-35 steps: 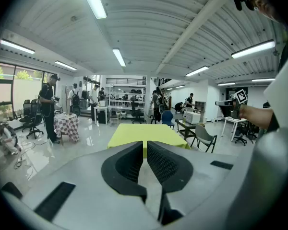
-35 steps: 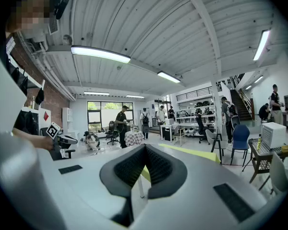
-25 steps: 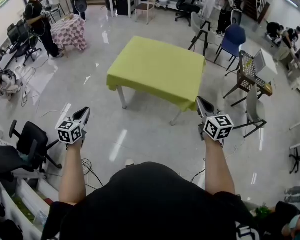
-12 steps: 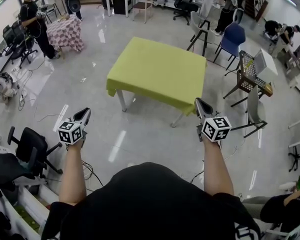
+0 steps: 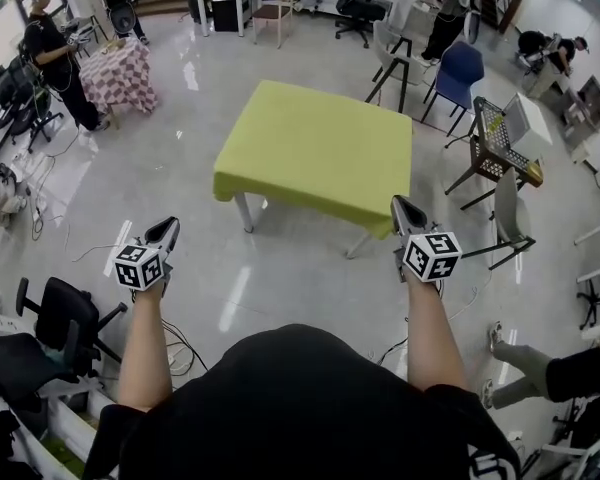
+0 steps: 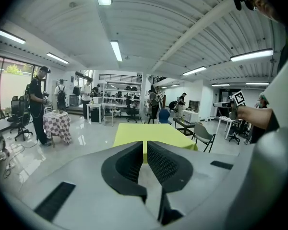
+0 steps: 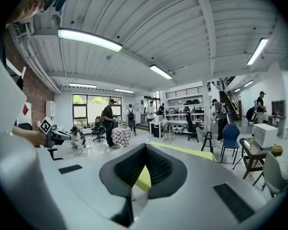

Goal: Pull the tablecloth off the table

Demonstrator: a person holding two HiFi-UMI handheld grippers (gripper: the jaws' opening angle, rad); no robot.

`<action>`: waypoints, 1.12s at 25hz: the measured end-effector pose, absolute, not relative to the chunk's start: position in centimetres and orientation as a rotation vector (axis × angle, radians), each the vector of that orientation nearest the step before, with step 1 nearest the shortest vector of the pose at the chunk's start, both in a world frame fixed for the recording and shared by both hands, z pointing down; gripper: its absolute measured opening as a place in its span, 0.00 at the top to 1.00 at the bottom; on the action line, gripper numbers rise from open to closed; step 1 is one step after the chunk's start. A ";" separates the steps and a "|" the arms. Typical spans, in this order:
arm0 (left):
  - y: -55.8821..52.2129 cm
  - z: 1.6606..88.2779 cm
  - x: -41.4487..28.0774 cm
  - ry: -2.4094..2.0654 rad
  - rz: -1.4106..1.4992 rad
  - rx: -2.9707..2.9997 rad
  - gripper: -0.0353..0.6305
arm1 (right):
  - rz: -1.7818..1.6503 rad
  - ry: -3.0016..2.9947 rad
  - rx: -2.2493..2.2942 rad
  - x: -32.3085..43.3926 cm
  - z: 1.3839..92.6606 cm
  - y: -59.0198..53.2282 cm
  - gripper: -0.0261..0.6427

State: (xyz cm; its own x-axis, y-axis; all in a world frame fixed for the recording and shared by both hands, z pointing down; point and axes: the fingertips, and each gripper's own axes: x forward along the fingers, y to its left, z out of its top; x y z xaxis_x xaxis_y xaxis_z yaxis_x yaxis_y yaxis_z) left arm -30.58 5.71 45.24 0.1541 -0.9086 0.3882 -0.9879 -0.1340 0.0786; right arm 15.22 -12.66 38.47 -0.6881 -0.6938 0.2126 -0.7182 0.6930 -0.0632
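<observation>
Yellow-green fabric tablecloth (image 5: 315, 148) fully draped over tabletop, mid-floor. Left gripper (image 5: 168, 229) and right gripper (image 5: 402, 206) both short of near edge, no contact. Left jaws barely a slit, right jaws pressed together, nothing in either.

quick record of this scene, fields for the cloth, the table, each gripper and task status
cloth: yellow-green tablecloth, spread flat over the table, edges hanging down
table: square table on pale legs, top fully covered
left gripper: fingers together, empty, short of the table
right gripper: fingers together, empty, no cloth between them
nearby: blue chair beyond the table; pink checkered covered table at far left
task status: cloth on the table, not yet gripped
</observation>
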 end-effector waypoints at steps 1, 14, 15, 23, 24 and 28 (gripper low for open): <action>5.3 45.2 -31.2 -1.820 0.355 2.128 0.88 | 0.213 -2.726 1.161 14.9 38.5 -12.9 0.94; 3.0 45.2 -36.5 -1.739 0.318 2.192 0.88 | 0.238 -2.666 1.270 11.6 38.4 -11.8 0.94; 2.9 45.2 -36.5 -1.734 0.317 2.199 0.88 | 0.237 -2.660 1.274 11.6 38.5 -11.7 0.94; 1.7 45.5 -35.9 -1.705 0.335 2.226 0.88 | 0.224 -2.615 1.287 12.2 39.8 -11.8 0.94; 1.3 45.6 -35.9 -1.702 0.345 2.228 0.88 | 0.238 -2.618 1.292 12.2 40.0 -12.2 0.94; -0.4 45.6 -36.2 -1.701 0.372 2.234 0.88 | 0.261 -2.621 1.303 11.9 40.5 -14.2 0.94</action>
